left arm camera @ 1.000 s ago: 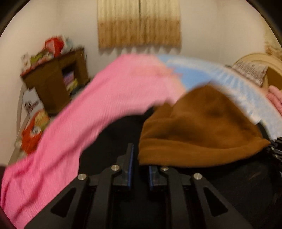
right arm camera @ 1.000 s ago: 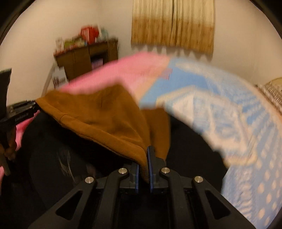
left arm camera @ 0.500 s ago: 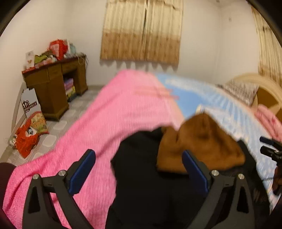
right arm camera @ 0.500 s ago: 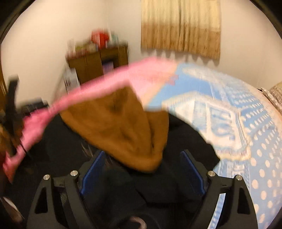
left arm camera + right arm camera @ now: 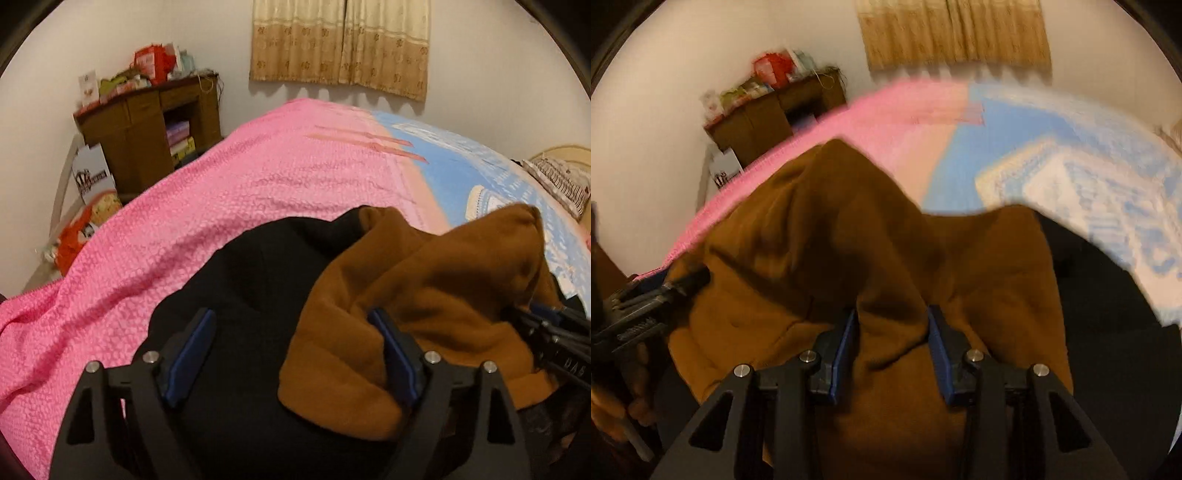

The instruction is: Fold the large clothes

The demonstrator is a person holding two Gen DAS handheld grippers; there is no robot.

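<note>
A black garment (image 5: 251, 266) with a brown hood (image 5: 424, 280) lies bunched on the bed. My left gripper (image 5: 291, 332) stands wide with its jaws closing; black cloth and the hood's left edge lie between them, and brown cloth laps over the right finger without being pinched. In the right wrist view the brown hood (image 5: 849, 221) fills the middle, with the black garment (image 5: 1108, 314) to its right. My right gripper (image 5: 892, 332) is half open and closing, with a raised fold of the hood between its pads. Each gripper shows at the edge of the other's view.
The bed carries a pink cover (image 5: 221, 192) on the left and a blue patterned one (image 5: 461, 162) on the right. A brown cabinet (image 5: 147, 129) piled with things stands at the far left wall, with bags (image 5: 85, 221) on the floor. A pillow (image 5: 561, 181) lies far right.
Both grippers let go of the hood's edge, opened wide and drew back, then came in low over the garment again. The right jaws have narrowed around a fold of the hood.
</note>
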